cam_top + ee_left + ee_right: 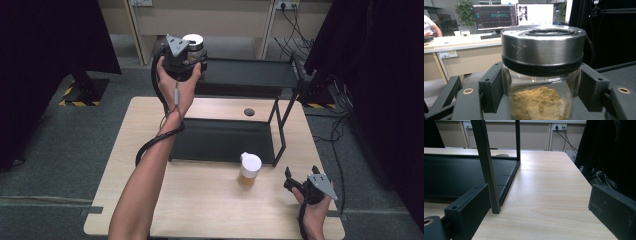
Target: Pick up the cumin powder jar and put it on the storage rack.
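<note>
The left gripper (pixel 541 100) is clamped on a glass jar (pixel 540 100), its black jaws pressed to the clear wall just under the lid; the left gripper view shows what the high view cannot, a brushed steel lid (pixel 542 46) with a black rim and tan, grainy powder inside; the high view gives the setting instead, the jar (pixel 194 46) held aloft by the left gripper (pixel 192 57) at the left end of the upper shelf of a black metal rack (pixel 250 75). The right gripper (pixel 295 181) rests low at the near right of the table (pixel 200 200), jaws spread with nothing between them; just to its left stands a white-lidded cup (pixel 249 170) of amber contents. The table is pale wood grain; grey floor and beige panels with sockets surround it.
</note>
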### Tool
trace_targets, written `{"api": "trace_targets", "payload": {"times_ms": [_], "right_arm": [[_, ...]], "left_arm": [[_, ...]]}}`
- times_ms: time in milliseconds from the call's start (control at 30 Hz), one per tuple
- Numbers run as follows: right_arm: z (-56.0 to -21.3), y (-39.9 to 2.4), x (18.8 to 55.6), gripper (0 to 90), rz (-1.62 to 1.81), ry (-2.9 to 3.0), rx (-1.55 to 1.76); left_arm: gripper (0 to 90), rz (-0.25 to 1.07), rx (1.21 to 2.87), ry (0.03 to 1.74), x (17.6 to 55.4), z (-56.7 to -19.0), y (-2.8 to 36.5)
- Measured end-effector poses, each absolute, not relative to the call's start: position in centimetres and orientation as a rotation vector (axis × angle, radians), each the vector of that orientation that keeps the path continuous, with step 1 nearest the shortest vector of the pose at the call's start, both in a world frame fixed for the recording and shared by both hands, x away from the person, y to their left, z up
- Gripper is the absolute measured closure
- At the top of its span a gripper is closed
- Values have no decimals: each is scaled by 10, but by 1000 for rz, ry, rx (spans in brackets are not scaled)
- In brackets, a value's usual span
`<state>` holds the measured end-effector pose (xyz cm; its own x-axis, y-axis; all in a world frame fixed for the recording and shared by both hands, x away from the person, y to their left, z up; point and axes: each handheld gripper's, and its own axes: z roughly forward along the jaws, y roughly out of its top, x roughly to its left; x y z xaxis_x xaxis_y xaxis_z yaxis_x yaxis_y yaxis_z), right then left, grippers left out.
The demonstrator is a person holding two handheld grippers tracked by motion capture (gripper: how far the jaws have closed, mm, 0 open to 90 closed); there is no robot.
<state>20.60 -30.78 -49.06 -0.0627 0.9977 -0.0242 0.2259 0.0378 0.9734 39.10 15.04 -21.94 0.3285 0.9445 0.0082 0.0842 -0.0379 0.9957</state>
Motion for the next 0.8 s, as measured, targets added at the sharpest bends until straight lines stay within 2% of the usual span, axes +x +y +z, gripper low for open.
{"api": "trace_targets", "payload": {"times_ms": [67, 100, 133, 167, 200, 267, 800], "right_arm": [[-491, -308, 206, 44, 1113, 1436, 1323], [-491, -308, 206, 44, 1113, 1436, 1322], [-491, -308, 206, 44, 1113, 1436, 1322], [-491, -308, 206, 44, 1113, 1436, 1322], [-491, -308, 206, 44, 1113, 1436, 1322], [-491, -307, 206, 44, 1111, 1437, 1321], [-490, -308, 206, 44, 1114, 1433, 1332]], "left_arm": [[258, 902, 1431, 1008, 393, -219, 153], [198, 902, 1431, 1008, 393, -219, 153], [198, 893, 1424, 1008, 393, -220, 153], [119, 912, 1392, 1007, 389, -224, 151], [77, 916, 1381, 1008, 387, -226, 150], [40, 936, 1378, 1004, 383, -226, 150], [20, 1003, 1392, 959, 348, -230, 165]]}}
